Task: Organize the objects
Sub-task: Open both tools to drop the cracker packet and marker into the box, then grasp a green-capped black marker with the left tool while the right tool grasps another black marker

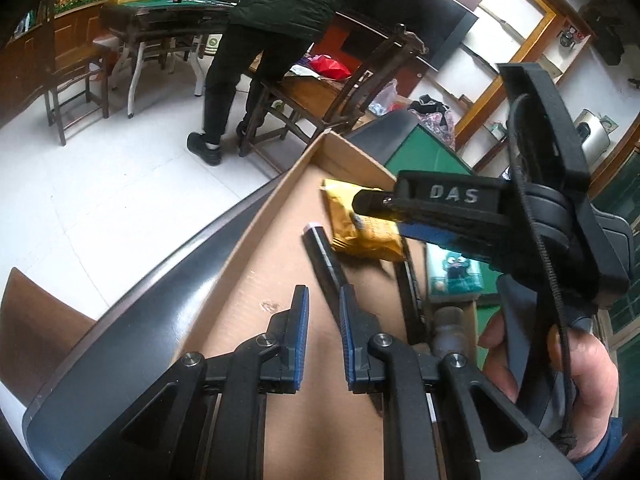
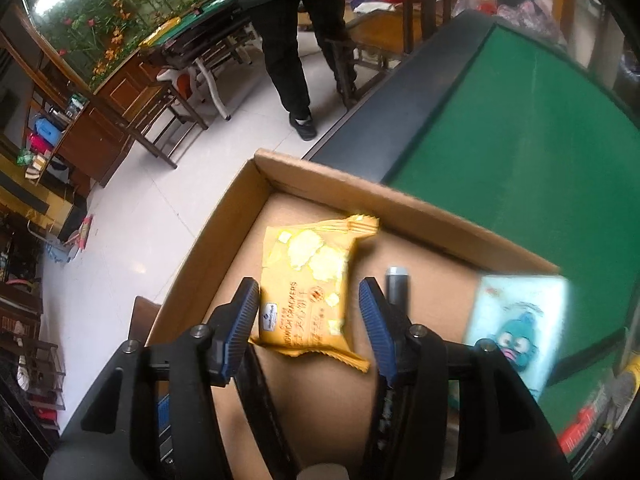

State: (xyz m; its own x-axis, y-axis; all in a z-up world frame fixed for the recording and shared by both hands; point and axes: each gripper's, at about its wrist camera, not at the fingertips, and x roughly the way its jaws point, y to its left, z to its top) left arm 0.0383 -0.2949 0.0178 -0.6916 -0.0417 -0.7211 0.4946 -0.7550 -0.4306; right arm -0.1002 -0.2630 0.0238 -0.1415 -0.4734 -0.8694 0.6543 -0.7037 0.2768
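A shallow cardboard box [image 1: 256, 256] [image 2: 320, 184] sits on the green table. In it lie a yellow cracker packet [image 1: 360, 228] [image 2: 308, 292] and a black marker [image 1: 324, 268] [image 2: 398, 288]. My right gripper [image 2: 308, 300] is open just above the packet, its fingers on either side of it without touching. It shows in the left wrist view [image 1: 370, 204] above the packet. My left gripper [image 1: 324, 308] is open and empty over the box floor, near the marker's end. A light blue tissue pack [image 2: 516, 320] [image 1: 456, 276] lies by the box's right wall.
The green table top [image 2: 520, 132] has a dark rim [image 1: 168, 308]. A person in dark clothes [image 1: 288, 32] stands by wooden chairs [image 1: 352, 92] beyond the table. A red item [image 2: 580, 428] lies at the table's near right.
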